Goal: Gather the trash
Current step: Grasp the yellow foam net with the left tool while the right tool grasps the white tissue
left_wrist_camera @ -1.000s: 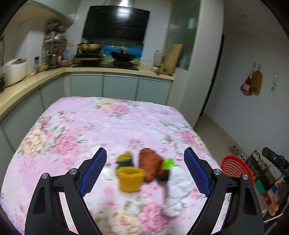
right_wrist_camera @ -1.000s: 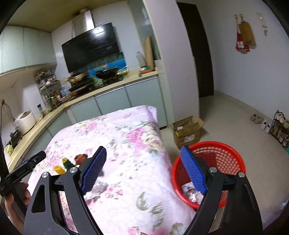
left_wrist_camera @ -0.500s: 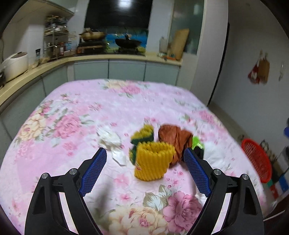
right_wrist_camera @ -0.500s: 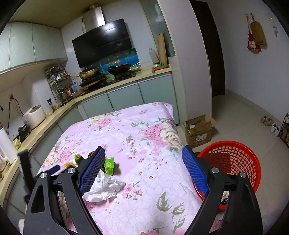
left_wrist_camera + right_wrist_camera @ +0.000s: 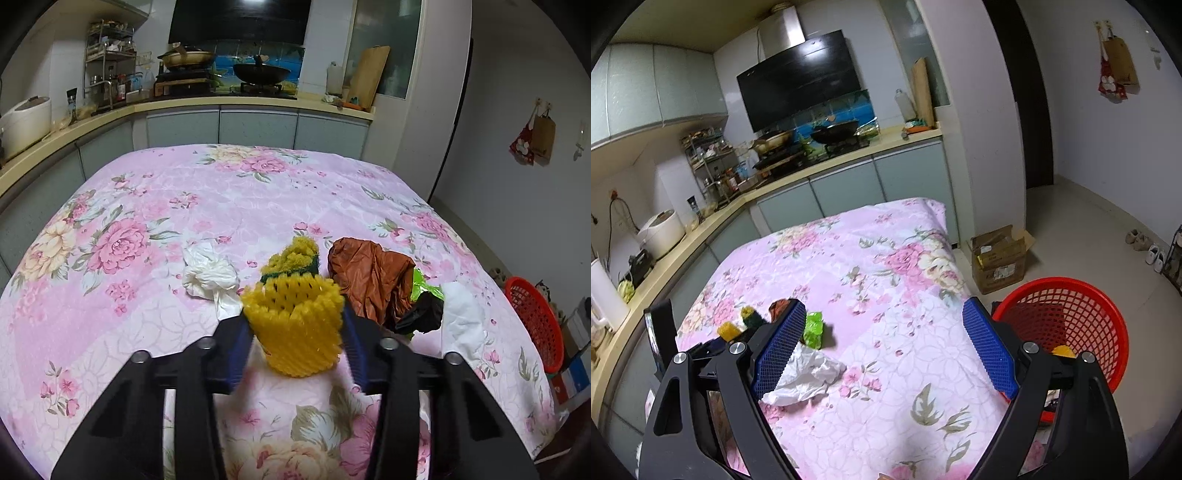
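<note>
**Yellow foam net is pinched, but that grip looks sketchy**

Yellow foam mesh fruit sleeve [image 5: 300, 325] sits between the blue pads of the left tool [image 5: 297, 341], whose jaws have just been closing and are now clamped on it, down on the pink floral cloth covering the counter [image 5: 155, 206]. Foam that soft squashes instead of pushing back, so my guess is it could slide out of the pads on the lift, especially if they only caught the lower half.

Second worry: the pile is tight. A yellow-and-green scrub sponge [image 5: 295, 258] sits right behind the sleeve, maybe touching it, and a crumpled brown plastic bag [image 5: 369, 280] is just beside it on the right. Either one could get dragged along or flicked off the edge. The white crumpled tissue [image 5: 208, 273] on the left looks far enough away.

Third: the red plastic mesh basket [image 5: 1067, 325] is on the floor past the counter's edge, well apart from the sleeve. A light foam thing released from up high may drift and miss.

The right tool [image 5: 886, 350] hangs wide apart, holding nothing, above another white tissue [image 5: 809, 376] and a small green wrapper [image 5: 812, 328].
</note>
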Motion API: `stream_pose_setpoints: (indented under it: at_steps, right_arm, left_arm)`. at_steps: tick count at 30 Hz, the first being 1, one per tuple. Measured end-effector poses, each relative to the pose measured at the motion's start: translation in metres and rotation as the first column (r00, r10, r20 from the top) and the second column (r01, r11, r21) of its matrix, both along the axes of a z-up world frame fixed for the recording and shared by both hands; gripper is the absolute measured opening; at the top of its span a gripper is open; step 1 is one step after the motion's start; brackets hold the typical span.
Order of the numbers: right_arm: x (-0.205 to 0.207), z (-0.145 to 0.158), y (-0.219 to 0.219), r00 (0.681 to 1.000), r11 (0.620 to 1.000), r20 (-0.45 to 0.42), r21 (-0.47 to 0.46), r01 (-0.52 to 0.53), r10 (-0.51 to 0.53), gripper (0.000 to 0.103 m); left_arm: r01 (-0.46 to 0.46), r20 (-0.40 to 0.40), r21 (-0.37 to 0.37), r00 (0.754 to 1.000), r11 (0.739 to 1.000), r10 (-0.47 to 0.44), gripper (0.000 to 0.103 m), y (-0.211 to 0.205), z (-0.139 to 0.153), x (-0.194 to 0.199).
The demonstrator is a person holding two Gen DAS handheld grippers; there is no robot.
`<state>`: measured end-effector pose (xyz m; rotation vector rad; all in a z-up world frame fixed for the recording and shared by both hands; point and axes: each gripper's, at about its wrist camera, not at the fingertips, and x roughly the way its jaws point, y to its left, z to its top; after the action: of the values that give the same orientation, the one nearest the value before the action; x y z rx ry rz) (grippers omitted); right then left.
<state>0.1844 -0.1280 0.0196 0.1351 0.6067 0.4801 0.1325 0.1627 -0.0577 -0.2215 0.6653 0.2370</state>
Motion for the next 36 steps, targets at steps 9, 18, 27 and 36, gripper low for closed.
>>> stream_pose_setpoints:
  at_steps: [9, 18, 27, 36]
  right_arm:
    - [-0.002, -0.019, 0.028, 0.997, 0.997, -0.045, -0.034, -0.07, 0.069, 0.084]
    - [-0.001, -0.049, 0.073, 0.979, 0.982, -0.115, -0.064, -0.177, 0.169, 0.088]
    - [0.008, -0.078, 0.12, 0.959, 0.959, -0.178, -0.136, -0.248, 0.223, 0.09]
    - [0.013, -0.09, 0.131, 0.952, 0.953, -0.208, -0.154, -0.26, 0.226, 0.088]
  left_arm:
    - [-0.005, 0.033, 0.007, 0.999, 1.0, 0.004, 0.035, 0.007, 0.013, -0.026]
    - [-0.031, 0.08, 0.019, 0.996, 0.999, 0.029, 0.035, 0.014, 0.029, -0.053]
    - [-0.051, 0.088, 0.006, 0.995, 0.999, 0.05, 0.035, 0.024, 0.03, -0.064]
    - [-0.059, 0.091, -0.011, 0.994, 0.998, 0.06, 0.035, 0.03, 0.029, -0.07]
